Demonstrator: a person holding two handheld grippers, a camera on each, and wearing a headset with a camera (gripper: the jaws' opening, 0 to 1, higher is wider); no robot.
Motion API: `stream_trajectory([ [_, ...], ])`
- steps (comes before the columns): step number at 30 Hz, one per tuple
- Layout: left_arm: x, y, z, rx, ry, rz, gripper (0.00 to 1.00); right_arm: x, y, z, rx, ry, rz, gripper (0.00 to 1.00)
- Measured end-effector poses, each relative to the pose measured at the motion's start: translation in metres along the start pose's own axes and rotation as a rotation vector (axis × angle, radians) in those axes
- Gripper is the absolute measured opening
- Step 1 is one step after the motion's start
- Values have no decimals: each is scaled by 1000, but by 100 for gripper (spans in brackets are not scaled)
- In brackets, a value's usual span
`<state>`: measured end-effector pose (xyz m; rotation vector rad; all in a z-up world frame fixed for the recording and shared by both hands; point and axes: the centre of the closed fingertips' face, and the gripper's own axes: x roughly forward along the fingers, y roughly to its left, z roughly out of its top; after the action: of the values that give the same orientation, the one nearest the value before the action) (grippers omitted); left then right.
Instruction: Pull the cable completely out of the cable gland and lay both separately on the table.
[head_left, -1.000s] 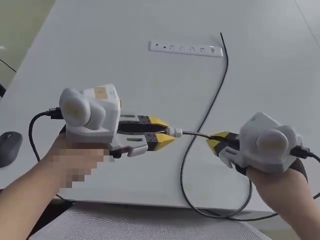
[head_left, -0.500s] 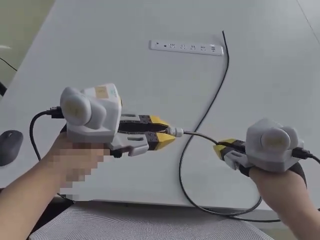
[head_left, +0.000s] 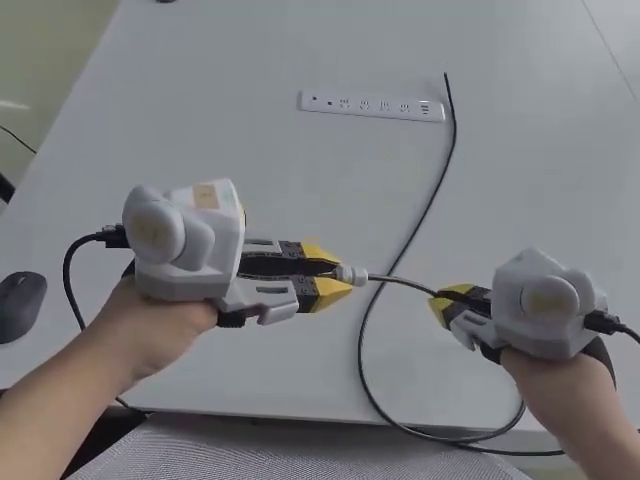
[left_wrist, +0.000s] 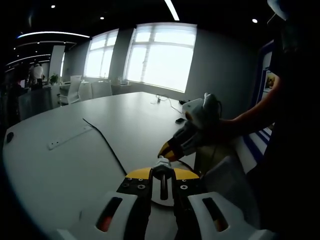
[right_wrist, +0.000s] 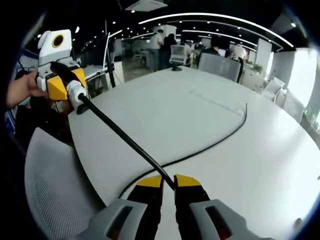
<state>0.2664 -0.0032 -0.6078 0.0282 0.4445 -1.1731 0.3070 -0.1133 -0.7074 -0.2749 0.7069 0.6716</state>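
Cable gland (head_left: 352, 272) pinched in the closed jaws of the left gripper (head_left: 332, 273), cable (head_left: 400, 283) running out of it. Both are in air over the near edge of the table (head_left: 200, 100), well short of the power strip (head_left: 370, 104). Right gripper (head_left: 447, 300) clamps the cable, apart from the gland. Slack loops past that edge — bare tabletop up to the power strip.

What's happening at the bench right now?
A person holds a tool in each hand over the table. The left tool grips the white cable gland; the right tool clamps the black cable just beyond it. The cable is not yet out of the gland, and its slack trails across the table.
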Motion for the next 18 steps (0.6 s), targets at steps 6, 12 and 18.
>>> stream_trajectory([
  [6, 0, 0, 1, 0, -1, -6, 15, -3, -4, 5, -77, -23, -20, 4],
  [12, 2, -3, 5, 13, 3, -15, 15, -7, -5, 17, -145, -62, -26, 7],
  [18, 3, -4, 6, 8, -1, -17, 15, -18, 6, 37, -264, -111, -14, 15],
])
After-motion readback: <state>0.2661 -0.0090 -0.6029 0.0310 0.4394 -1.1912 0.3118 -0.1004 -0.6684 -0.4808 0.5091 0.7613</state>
